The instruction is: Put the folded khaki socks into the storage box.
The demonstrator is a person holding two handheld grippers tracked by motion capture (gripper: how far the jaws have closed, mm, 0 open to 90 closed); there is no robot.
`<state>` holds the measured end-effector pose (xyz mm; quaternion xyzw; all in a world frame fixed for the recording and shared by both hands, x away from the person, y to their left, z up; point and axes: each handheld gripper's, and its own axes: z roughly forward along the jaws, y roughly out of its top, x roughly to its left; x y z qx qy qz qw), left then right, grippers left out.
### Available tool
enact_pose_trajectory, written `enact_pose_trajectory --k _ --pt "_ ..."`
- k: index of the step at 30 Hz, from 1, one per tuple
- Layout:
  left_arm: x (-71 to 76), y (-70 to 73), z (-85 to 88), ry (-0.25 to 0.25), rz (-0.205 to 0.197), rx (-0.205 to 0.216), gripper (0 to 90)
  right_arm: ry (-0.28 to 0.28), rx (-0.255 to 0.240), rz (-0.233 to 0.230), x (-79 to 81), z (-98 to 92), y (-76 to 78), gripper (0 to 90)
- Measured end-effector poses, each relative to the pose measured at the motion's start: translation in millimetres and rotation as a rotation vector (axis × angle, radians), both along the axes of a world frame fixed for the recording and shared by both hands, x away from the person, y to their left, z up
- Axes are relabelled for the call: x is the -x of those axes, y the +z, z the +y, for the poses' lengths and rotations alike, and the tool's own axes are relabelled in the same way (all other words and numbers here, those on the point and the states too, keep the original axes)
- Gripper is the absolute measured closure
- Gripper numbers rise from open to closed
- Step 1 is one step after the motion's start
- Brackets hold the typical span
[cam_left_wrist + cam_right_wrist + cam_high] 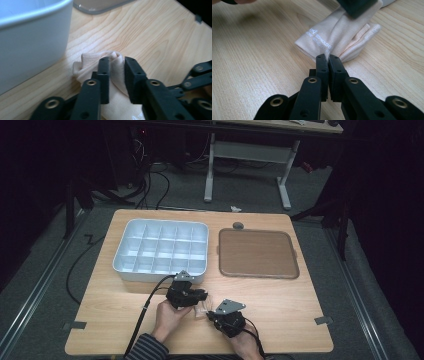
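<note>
Both claws on the folded cloth, near table edge.
Nearest us, the right gripper (327,58) is pressed together, pinching the cloth's (337,35) near edge; its long axis runs away from those jaws toward the left gripper (116,62), which we think is clamping the bunched far end, though contact is unclear. Beyond the left gripper sits the white divided bin (160,250), with the brown tray (257,252) beside it.

You're in a dim lab or test room: grey carpet, loose cables (150,180) on the floor, a white-legged desk (247,157) behind your wooden table (295,305).
</note>
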<state>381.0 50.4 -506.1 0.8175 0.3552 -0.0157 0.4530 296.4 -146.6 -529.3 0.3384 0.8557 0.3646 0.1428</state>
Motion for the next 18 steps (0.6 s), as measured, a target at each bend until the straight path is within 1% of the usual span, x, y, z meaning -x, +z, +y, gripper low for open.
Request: enact_pose_trajectory --k 3,5,6,10,15,16,17,18 --pt "1.0 5.9 6.4 0.040 -0.018 0.010 63.3 -0.003 -0.009 0.007 -0.5 -1.6 -0.3 87.6" --pt "0.8 7.8 10.5 0.068 -0.028 -0.002 56.7 -0.006 -0.017 0.011 -0.5 -2.5 -0.6 87.4" --pt "0.9 7.9 11.4 0.078 -0.026 -0.010 56.7 -0.006 -0.017 0.011 -0.5 -2.5 -0.6 87.4" --pt "-0.3 0.4 12.1 0.092 -0.004 -0.058 50.6 -0.002 -0.025 0.013 -1.3 -2.8 -0.9 87.1" --pt "-2.6 -12.7 8.2 0.112 0.033 -0.062 44.4 0.002 -0.030 0.020 -2.3 -3.6 -0.8 86.0" --pt "-2.7 -14.2 6.7 0.118 0.035 -0.080 43.7 0.000 -0.028 0.022 -2.4 -3.9 -0.6 85.4" --pt "-2.0 -14.6 5.3 0.125 0.027 -0.098 43.7 0.002 -0.030 0.021 -2.3 -4.3 -0.4 84.6" --pt "0.0 -13.8 3.7 0.128 0.009 -0.115 43.8 0.001 -0.041 0.023 -2.1 -5.7 0.4 80.3"
